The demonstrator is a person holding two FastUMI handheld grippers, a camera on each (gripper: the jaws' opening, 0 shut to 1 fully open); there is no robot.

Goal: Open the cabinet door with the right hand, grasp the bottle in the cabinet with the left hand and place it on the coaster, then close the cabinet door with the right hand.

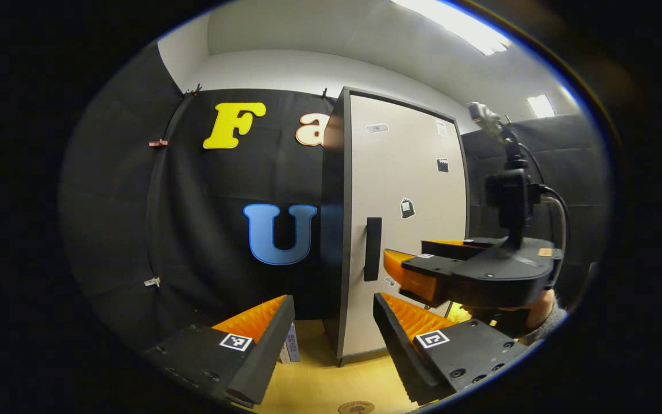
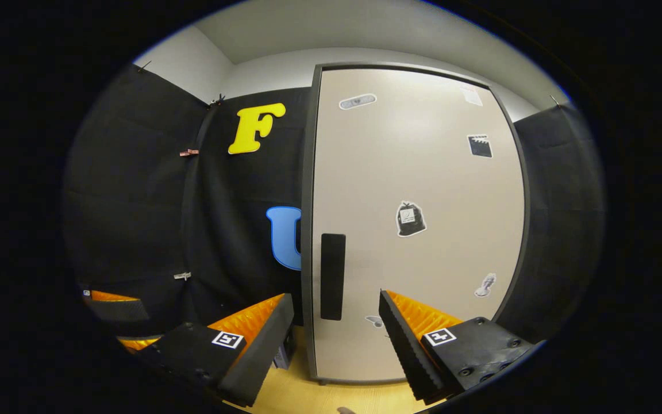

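Cabinet (image 1: 400, 230) stands upright on the yellow wooden table (image 1: 331, 379), at the far side against the black cloth wall; its pale door (image 2: 417, 218) is closed flush, with the dark vertical handle (image 2: 333, 276) near the door's left edge. The bottle is behind the closed door and cannot be seen. Left gripper (image 1: 334, 333) hangs low and near, fingers spread apart with nothing between them, aimed at the cabinet's left front corner. Right gripper (image 2: 337, 336) is likewise released, jaws wide, handle showing in the gap between them but farther off, not touched. In the left gripper view the right gripper (image 1: 417, 273) sits to the right, just short of the door, a hand (image 1: 541, 307) beneath it. A round coaster (image 1: 356, 407) lies on the table at the near edge. Small stickers (image 2: 410, 219) dot the door.
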